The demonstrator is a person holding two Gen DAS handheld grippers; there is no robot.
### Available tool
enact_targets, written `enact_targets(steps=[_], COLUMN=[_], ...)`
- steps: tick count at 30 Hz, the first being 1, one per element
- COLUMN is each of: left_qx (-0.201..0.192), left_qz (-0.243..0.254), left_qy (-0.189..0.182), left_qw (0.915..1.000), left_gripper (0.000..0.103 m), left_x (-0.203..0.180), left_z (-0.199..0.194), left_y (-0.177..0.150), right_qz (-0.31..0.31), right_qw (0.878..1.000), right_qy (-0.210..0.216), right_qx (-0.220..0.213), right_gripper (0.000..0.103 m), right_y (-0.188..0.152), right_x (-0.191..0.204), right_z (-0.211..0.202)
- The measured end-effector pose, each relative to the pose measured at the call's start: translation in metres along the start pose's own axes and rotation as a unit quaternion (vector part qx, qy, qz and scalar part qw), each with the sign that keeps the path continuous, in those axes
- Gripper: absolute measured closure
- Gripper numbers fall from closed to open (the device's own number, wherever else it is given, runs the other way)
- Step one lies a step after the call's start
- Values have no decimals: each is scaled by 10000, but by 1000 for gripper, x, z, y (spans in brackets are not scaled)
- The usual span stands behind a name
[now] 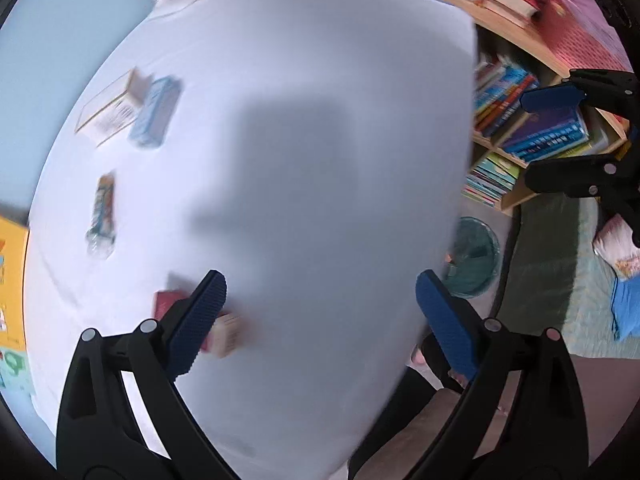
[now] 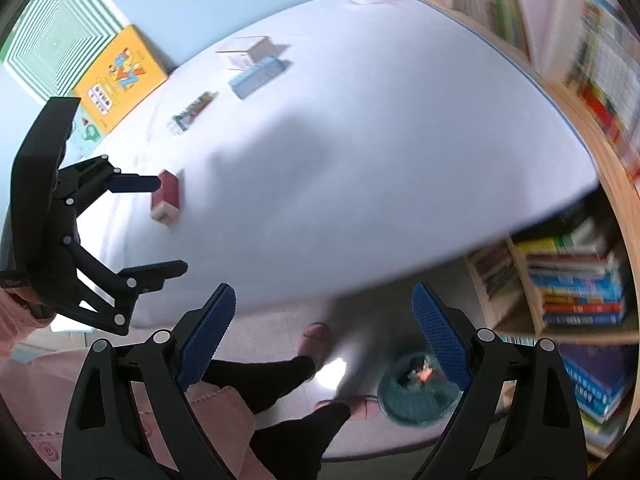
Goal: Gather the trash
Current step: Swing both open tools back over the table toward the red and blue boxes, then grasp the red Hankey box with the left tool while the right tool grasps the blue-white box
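A white table (image 1: 312,80) carries a red and cream carton (image 1: 224,332), a blue carton (image 1: 154,112), a white box (image 1: 110,114) and a wrapped packet (image 1: 102,214). My left gripper (image 1: 320,316) is open and empty, its left finger over the red carton. The right wrist view shows the same red carton (image 2: 166,198), blue carton (image 2: 256,76), white box (image 2: 248,52) and packet (image 2: 192,112), with my left gripper (image 2: 170,224) open beside the red carton. My right gripper (image 2: 324,328) is open and empty off the table edge, above the floor and a teal bin (image 2: 416,396).
The teal bin (image 1: 474,256) stands on the floor by the table's right side, with litter inside. Bookshelves (image 1: 516,120) full of books run along the right. A yellow book (image 2: 120,76) leans at the wall. The person's legs and feet (image 2: 280,376) are below the table edge.
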State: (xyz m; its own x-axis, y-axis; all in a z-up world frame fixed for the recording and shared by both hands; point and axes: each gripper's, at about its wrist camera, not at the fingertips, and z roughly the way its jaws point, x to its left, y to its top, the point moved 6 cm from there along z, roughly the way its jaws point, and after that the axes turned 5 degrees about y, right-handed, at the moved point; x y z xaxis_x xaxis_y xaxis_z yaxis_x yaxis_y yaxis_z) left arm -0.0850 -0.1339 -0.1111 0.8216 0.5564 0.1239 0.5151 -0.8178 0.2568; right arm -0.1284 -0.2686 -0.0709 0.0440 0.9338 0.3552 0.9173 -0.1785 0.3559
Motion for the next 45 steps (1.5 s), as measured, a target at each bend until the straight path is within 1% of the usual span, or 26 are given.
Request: enact_targets(steps=[6, 9, 11, 14, 17, 20, 23, 24, 26, 27, 28, 30, 33, 35, 36, 38, 39, 41, 45], left_qx=[95, 150, 171, 230, 324, 375, 475, 554, 611, 648, 697, 814, 887, 944, 986, 1038, 1044, 1096, 1162], left_qz=[-524, -823, -996, -1259, -1664, -2085, -2502, -2764, -3152, -3376, -3562, -3865, -4332, -4570, -4691, -4927, -4999, -5174, -5378], left_qy=[-37, -85, -111, -54, -57, 32, 217, 246, 203, 183, 220, 306, 336, 373, 386, 376, 374, 386, 409], left_qw=[9986, 9965, 9948, 9918, 9855, 9773, 9668, 9591, 9468, 9389, 9315, 9182, 8963, 8837, 8768, 8632, 8589, 8478, 8340], left_gripper=[10, 10, 9, 9, 10, 10, 9, 9, 10, 10, 10, 10, 10, 11, 11, 11, 11, 12, 14], left_x=[49, 69, 81, 93, 104, 117, 124, 126, 128, 128, 128, 127, 125, 123, 122, 122, 121, 121, 120], left_z=[4, 6, 7, 10, 15, 18, 22, 24, 26, 27, 29, 33, 34, 36, 38, 41, 41, 43, 46], left_y=[-10, -15, -19, -23, -27, -29, -30, -31, -32, -33, -34, -37, -40, -43, -45, -48, -50, -54, -63], right_qz=[-395, -679, -904, -1281, -1693, -2214, -2821, -2976, -3343, -3479, -3664, -3817, -4128, -4400, -4487, -4742, -4816, -5010, -5259], right_qw=[9991, 9974, 9953, 9903, 9830, 9705, 9519, 9463, 9319, 9263, 9182, 9103, 8931, 8779, 8729, 8582, 8537, 8421, 8271], right_qy=[107, 73, 85, 209, 284, 418, 501, 517, 661, 700, 737, 799, 900, 915, 918, 892, 899, 932, 955], right_qx=[95, 233, 338, 499, 647, 861, 1086, 1149, 1238, 1266, 1313, 1387, 1542, 1652, 1683, 1752, 1765, 1766, 1737], right_gripper=[14, 14, 14, 14, 14, 14, 14, 14, 14, 14, 14, 14, 14, 14, 14, 14, 14, 14, 15], right_y=[41, 60, 74, 95, 117, 139, 163, 170, 187, 194, 204, 215, 229, 235, 237, 240, 240, 242, 243], right_x=[28, 40, 47, 56, 64, 71, 75, 75, 77, 78, 77, 76, 76, 78, 79, 82, 83, 87, 95], right_z=[26, 42, 51, 65, 81, 99, 117, 121, 127, 129, 134, 140, 151, 160, 163, 172, 175, 182, 190])
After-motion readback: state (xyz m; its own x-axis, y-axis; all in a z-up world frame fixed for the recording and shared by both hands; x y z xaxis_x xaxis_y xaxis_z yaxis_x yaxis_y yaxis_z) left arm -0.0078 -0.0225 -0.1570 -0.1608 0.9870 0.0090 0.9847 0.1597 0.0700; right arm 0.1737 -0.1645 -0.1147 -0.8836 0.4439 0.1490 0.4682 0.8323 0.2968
